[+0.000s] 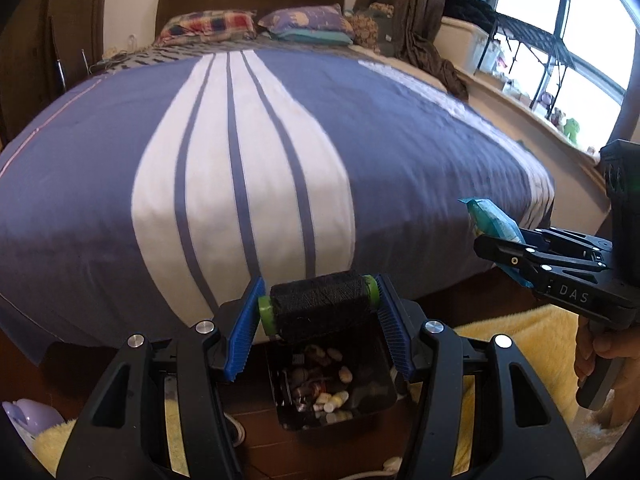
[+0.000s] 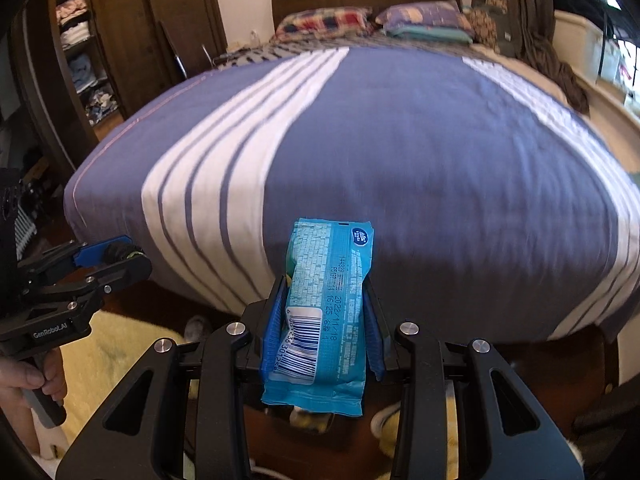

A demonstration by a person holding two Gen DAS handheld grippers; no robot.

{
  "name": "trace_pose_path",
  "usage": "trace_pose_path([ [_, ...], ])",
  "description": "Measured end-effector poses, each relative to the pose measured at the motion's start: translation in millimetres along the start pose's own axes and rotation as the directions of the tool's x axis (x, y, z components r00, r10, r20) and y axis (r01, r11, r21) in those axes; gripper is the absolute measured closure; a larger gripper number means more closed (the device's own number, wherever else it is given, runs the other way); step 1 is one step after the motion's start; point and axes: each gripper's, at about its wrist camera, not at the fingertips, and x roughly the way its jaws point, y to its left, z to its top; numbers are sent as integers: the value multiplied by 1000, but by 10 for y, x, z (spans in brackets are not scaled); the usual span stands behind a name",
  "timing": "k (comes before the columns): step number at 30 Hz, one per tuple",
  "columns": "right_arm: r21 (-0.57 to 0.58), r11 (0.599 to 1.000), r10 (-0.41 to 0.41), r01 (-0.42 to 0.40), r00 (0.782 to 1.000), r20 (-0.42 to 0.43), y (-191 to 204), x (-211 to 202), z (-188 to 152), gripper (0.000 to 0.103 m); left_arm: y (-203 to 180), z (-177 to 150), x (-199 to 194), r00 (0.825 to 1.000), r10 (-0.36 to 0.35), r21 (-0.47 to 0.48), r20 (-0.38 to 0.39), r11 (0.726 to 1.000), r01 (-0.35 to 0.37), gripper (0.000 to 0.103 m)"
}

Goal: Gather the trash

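Note:
My left gripper (image 1: pixel 319 312) is shut on a spool of black thread with green ends (image 1: pixel 318 304), held above a black bin (image 1: pixel 376 394) with several bits of trash in it on the floor at the foot of the bed. My right gripper (image 2: pixel 325 332) is shut on a light blue snack wrapper (image 2: pixel 326 312) that stands upright between its blue pads. In the left wrist view the right gripper (image 1: pixel 504 248) with the wrapper (image 1: pixel 490 218) is at the right. In the right wrist view the left gripper (image 2: pixel 116 258) is at the left.
A bed with a blue and white striped cover (image 1: pixel 248 152) fills both views, with pillows (image 1: pixel 208 26) at the headboard. A yellow fluffy rug (image 1: pixel 516 328) lies on the dark wood floor. A window sill (image 1: pixel 516 108) runs along the right. A wardrobe (image 2: pixel 80 52) stands at the left.

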Motion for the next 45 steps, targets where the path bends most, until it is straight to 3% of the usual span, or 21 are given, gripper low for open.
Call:
trace_pose_path([
  [9,18,1000,17,-15,993,-119,26,452,-412,67,90,-393,466,992,10,-7,-125,1000,-11,50],
  [16,60,998,32,-20,975,-221,4,892,-627,67,142,-647,946,971,-10,-19,-240,1000,6,50],
  [22,110,994,58,-26,952,-301,1,1233,-784,67,160,-820,1336,936,-24,-27,-351,1000,16,50],
  [28,194,981,105,-28,911,-399,-45,1637,-877,66,167,-1024,1705,890,-21,-10,-455,1000,18,50],
  [31,198,980,94,-11,905,-414,-15,1762,-905,66,187,-1094,1831,874,-44,-33,-484,999,33,49],
  [36,212,977,97,-7,905,-415,-53,1833,-937,62,207,-1102,1865,866,-52,-47,-497,998,33,44],
  [37,218,976,100,-9,905,-413,-61,1835,-929,61,206,-1089,1855,868,-47,-44,-495,999,29,39],
  [39,231,973,111,-16,908,-405,-107,1826,-905,48,212,-1061,1831,873,-34,-41,-487,999,16,32],
  [45,247,969,86,-1,940,-331,-209,1635,-748,40,226,-902,1651,894,-32,-51,-447,999,10,22],
])
